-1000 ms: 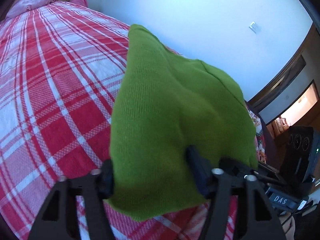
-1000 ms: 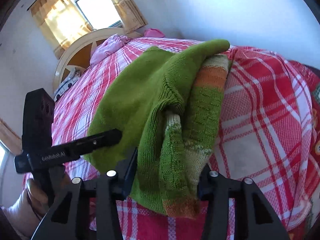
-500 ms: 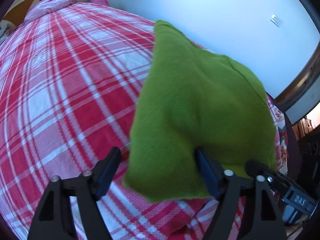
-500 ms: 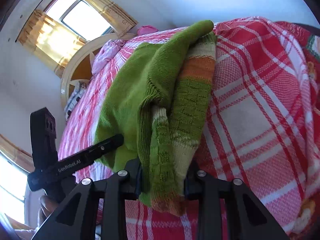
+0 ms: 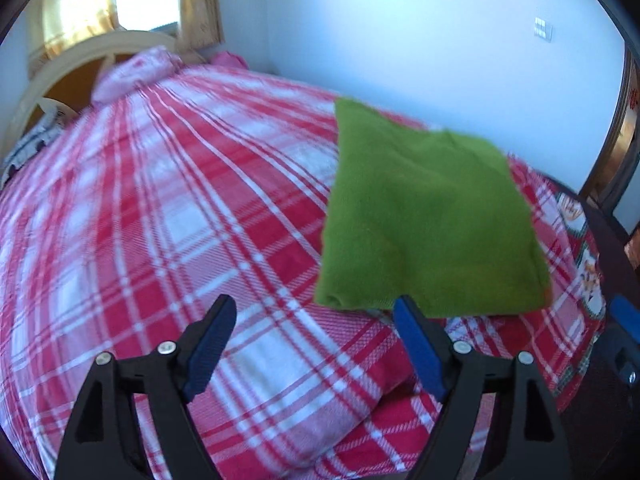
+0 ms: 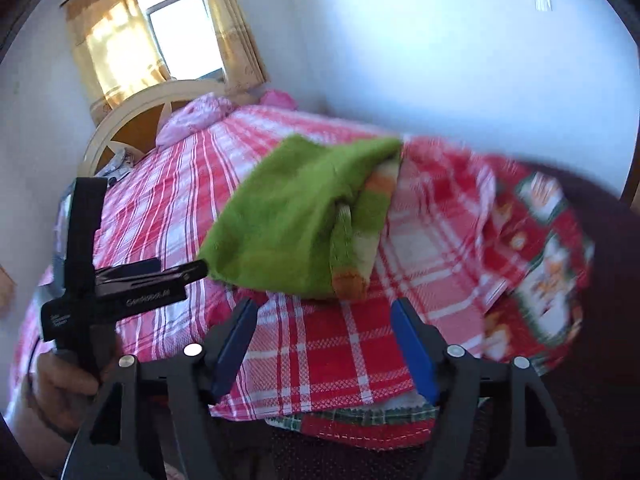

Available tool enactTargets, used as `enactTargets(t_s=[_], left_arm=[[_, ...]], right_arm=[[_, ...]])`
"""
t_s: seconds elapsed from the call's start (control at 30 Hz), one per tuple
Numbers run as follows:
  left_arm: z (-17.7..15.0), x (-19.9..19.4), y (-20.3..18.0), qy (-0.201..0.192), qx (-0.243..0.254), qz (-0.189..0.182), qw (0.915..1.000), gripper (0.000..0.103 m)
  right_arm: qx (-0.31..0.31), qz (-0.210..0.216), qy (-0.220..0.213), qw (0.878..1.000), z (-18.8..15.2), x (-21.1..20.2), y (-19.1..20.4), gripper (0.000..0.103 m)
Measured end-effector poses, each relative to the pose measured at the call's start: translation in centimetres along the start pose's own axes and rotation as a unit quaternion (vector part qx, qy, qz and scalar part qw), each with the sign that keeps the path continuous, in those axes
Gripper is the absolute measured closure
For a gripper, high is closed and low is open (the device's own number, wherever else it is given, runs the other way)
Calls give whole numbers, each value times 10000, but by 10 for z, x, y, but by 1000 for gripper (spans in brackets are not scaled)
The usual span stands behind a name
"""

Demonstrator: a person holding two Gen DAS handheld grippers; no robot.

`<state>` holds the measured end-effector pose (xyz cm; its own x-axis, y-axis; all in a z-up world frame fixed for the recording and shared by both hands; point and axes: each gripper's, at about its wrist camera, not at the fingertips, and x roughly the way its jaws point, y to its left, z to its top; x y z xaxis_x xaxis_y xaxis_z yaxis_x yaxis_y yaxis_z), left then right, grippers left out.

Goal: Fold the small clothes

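A folded green knit sweater lies flat on the red-and-white plaid bedspread, near the bed's right corner. In the right wrist view the same sweater shows orange and cream striped cuffs at its near edge. My left gripper is just short of the sweater's near edge, its jaws opening with nothing between them. My right gripper has drawn back from the cuffs, its jaws opening and nothing between them. The left gripper also shows at the left of the right wrist view, held by a hand.
A pink pillow and a cream headboard are at the far end of the bed under a curtained window. A patterned red quilt hangs over the bed's right edge. A wall runs along the far side.
Both grippers let go of the sweater and pulled back. The sweater, held up earlier, now lies flat on the bed. Both pairs of jaws have spread wider.
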<state>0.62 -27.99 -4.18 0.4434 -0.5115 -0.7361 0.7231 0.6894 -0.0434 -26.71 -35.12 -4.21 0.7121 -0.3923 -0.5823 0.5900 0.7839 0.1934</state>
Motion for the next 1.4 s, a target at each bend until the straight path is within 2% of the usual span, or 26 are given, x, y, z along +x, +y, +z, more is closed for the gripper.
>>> enactTargets(t_s=[0.13,0.3,0.43,0.57,0.77,0.9,1.1,1.4], left_arm=[[4,-28,12,-637,-143,250,9976,2],[5,-69,23,-1393,-187,545,9886,0],[1,-93,19,-1740,-105,556,9831,0],[-2,-114,8,-2000,-29,419,9789,0],[-3,-141,-6,-2359,150,592,9699,0],[-4,-147,-5,-2442,173,551,9680,0],[-6,-149,-9,-2519,335,687,9647,0],[-5,-147,-7,-2452,247,671,9668,0]], right_arm=[[-461,-356,-479,9971,7,-25,23,32],[-590,-559,-1164,9899,15,-61,42,29],[-454,-780,-1592,9831,17,-94,48,26],[-500,-1024,-2114,9707,16,-127,56,21],[-521,-810,-2692,9582,15,-154,68,16],[-471,-758,-2763,9569,16,-161,71,16],[-196,-795,-2643,9610,18,-158,59,15],[-126,-752,-2501,9652,16,-148,54,15]])
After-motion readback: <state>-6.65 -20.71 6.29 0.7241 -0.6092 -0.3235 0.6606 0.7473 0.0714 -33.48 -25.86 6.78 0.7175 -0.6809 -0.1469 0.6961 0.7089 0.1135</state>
